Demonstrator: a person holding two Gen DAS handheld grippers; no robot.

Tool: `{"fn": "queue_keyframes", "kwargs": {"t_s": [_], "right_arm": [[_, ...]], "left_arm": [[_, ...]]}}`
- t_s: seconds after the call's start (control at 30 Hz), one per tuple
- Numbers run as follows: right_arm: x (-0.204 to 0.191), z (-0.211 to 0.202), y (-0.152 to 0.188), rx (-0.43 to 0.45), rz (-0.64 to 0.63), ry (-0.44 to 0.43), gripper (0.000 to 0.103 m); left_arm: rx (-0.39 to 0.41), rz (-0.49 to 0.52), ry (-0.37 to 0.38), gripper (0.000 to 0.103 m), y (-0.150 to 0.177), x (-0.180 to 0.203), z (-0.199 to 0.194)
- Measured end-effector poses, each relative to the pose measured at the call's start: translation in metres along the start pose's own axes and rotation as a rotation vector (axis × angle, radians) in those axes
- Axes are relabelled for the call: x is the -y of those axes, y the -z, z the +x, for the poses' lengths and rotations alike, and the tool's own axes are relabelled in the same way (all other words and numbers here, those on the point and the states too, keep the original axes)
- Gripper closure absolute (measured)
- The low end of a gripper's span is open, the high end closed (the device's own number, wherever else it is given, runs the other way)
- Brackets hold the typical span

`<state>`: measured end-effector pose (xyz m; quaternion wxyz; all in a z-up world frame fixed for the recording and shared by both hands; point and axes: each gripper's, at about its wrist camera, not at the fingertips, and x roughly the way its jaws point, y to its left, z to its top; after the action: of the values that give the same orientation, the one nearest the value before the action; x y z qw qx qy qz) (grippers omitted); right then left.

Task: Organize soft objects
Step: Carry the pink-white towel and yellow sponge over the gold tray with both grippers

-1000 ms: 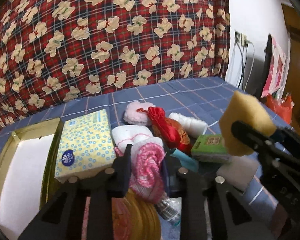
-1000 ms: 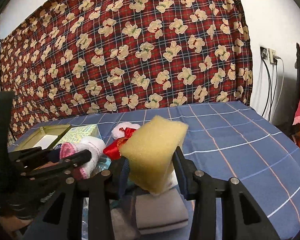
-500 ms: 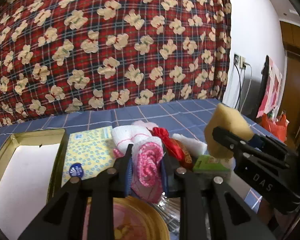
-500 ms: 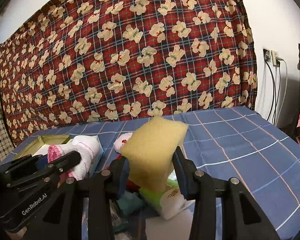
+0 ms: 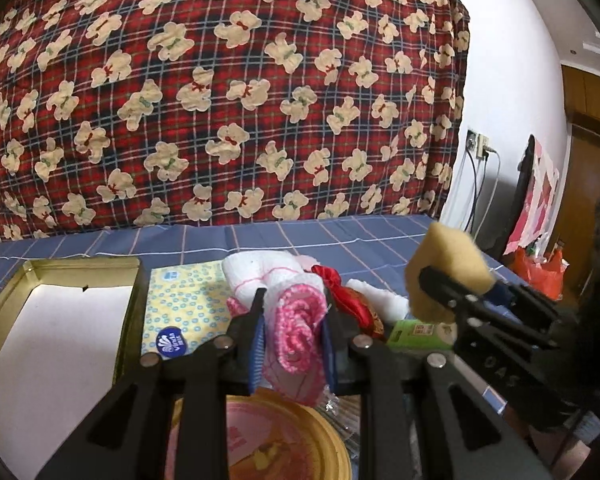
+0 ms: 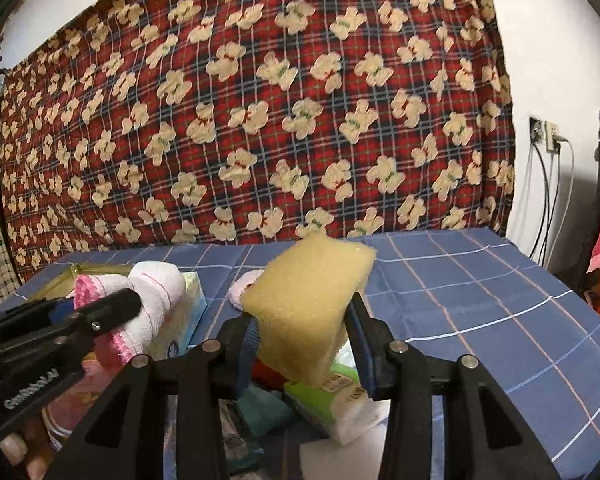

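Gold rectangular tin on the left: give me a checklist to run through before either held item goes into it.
1. Left gripper grip on the rolled pink and white towel: ok, clamped between both fingers.
2. Right gripper grip on the yellow foam sponge block: ok, squeezed between both fingers and lifted off the pile.
3. Gold rectangular tin open: ok, no lid on it, white floor showing.
4. Room inside the tin: ok, nothing visible on its floor.
5. Path from towel to tin: cannot tell; the yellow dotted tissue pack lies right beside the tin's near wall.
6. Spacing between the two grippers: ok, apart in both views.
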<state>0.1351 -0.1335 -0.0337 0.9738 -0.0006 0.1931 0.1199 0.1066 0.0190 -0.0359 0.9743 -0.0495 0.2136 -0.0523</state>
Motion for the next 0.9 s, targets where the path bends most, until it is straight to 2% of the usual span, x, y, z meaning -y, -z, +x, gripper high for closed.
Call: {"fn": "queue_keyframes", "kwargs": {"t_s": [0.33, 0.5, 0.67, 0.9], "right_arm": [[-0.031, 0.008, -0.037, -0.05, -0.012, -0.122, 0.059], [-0.052, 0.01, -0.054, -0.045, -0.031, -0.167, 0.059], [-0.065, 0.014, -0.055, -0.04, -0.033, -0.183, 0.059], [-0.07, 0.008, -0.059, -0.006, -0.058, -0.172, 0.059]], "left_arm": [[-0.013, -0.073, 0.05, 0.081, -0.02, -0.028, -0.016], [0.015, -0.082, 0.021, 0.081, -0.027, -0.039, -0.031], [0.022, -0.095, 0.008, 0.081, -0.031, -0.051, -0.038], [0.017, -0.086, 0.0, 0.081, -0.031, -0.05, -0.039]]}}
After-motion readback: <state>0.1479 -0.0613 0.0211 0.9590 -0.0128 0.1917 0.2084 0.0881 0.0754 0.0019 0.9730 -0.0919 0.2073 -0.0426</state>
